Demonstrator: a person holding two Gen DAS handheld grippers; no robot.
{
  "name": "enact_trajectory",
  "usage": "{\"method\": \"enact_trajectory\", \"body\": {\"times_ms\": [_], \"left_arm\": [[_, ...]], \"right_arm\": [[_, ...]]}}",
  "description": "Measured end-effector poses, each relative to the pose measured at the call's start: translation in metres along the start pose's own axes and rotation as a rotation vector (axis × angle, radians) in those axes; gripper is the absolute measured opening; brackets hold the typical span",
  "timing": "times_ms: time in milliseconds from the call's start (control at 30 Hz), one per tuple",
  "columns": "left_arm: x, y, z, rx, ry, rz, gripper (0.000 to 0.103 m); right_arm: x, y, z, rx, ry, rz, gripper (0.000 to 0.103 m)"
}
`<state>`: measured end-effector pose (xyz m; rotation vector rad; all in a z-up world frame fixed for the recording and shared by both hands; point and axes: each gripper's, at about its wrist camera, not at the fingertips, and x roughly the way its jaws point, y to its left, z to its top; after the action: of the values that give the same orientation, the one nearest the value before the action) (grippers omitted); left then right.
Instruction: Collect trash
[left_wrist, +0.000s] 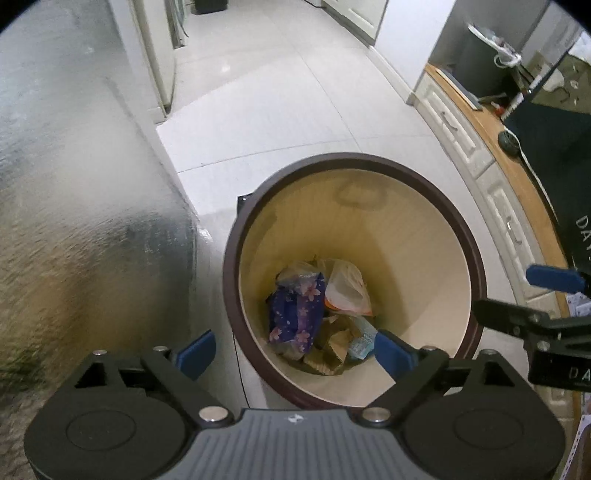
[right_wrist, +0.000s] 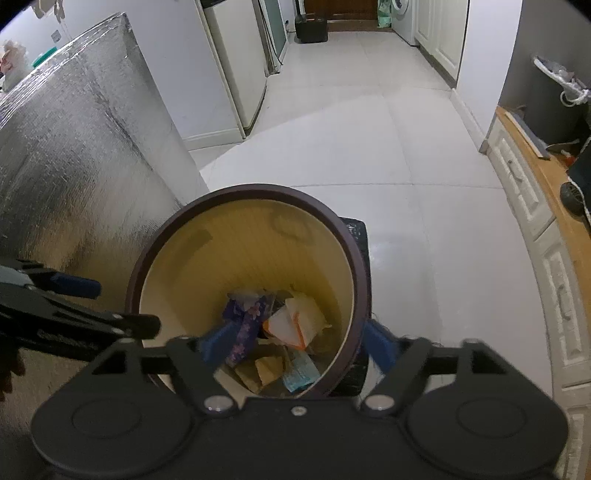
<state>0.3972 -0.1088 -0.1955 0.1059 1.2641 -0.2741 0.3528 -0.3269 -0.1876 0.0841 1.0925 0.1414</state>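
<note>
A: Where does the trash sit?

B: In the left wrist view the round bin (left_wrist: 354, 280), cream inside with a dark brown rim, fills the centre. At its bottom lie a purple flowered wrapper (left_wrist: 295, 314), an orange-and-white bag (left_wrist: 347, 291) at about 2 o'clock from the wrapper, brown cardboard scraps (left_wrist: 332, 347) at 5 o'clock and a light blue packet (left_wrist: 364, 341) beside those.

A: And the left gripper (left_wrist: 295, 349)?

B: Its jaws stand wide apart with nothing between them; one blue pad is outside the rim at 7 o'clock, the other over the bin's inside at 5 o'clock.

A: The right gripper (right_wrist: 299, 345)?

B: Also spread wide and empty, straddling the rim at 4 o'clock of the bin in its own view; no pad presses on the trash.

A: What surrounds the bin?

B: A silvery foil-clad block (left_wrist: 85, 206) at 9 o'clock, white floor tiles (left_wrist: 280, 99) at 12, a wooden-topped cabinet (left_wrist: 517, 173) at 2.
</note>
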Motion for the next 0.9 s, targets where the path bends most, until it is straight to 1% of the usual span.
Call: {"method": "enact_trajectory", "body": {"times_ms": [67,133,267,367,467,600,733,900], "left_arm": [[-0.005,0.003,-0.003,-0.016,-0.013,0.005,0.1],[-0.009,0.004,-0.007,-0.027,-0.019,0.001,0.102],[-0.014,0.004,-0.016,-0.021,-0.023,0.006,0.103],[-0.019,0.002,-0.022,-0.02,-0.042,0.011,0.103],[-0.027,0.0,-0.027,-0.016,-0.066,0.009,0.103],[-0.038,-0.008,-0.035,0.018,-0.101,0.02,0.103],[-0.054,-0.015,-0.043,0.036,-0.145,-0.006,0.103],[-0.077,-0.021,-0.048,0.042,-0.206,-0.042,0.103]], "right_arm": [[-0.003,0.0,-0.004,0.003,-0.004,-0.002,0.084],[-0.007,-0.001,-0.008,0.005,-0.008,-0.005,0.089],[-0.014,-0.003,-0.016,0.017,-0.019,-0.016,0.1],[-0.02,-0.005,-0.022,0.025,-0.03,-0.019,0.103],[-0.026,-0.005,-0.028,0.026,-0.045,-0.03,0.103],[-0.035,-0.009,-0.035,0.029,-0.059,-0.049,0.103],[-0.048,-0.01,-0.043,0.028,-0.083,-0.053,0.103],[-0.073,-0.01,-0.051,0.013,-0.128,-0.082,0.103]]}}
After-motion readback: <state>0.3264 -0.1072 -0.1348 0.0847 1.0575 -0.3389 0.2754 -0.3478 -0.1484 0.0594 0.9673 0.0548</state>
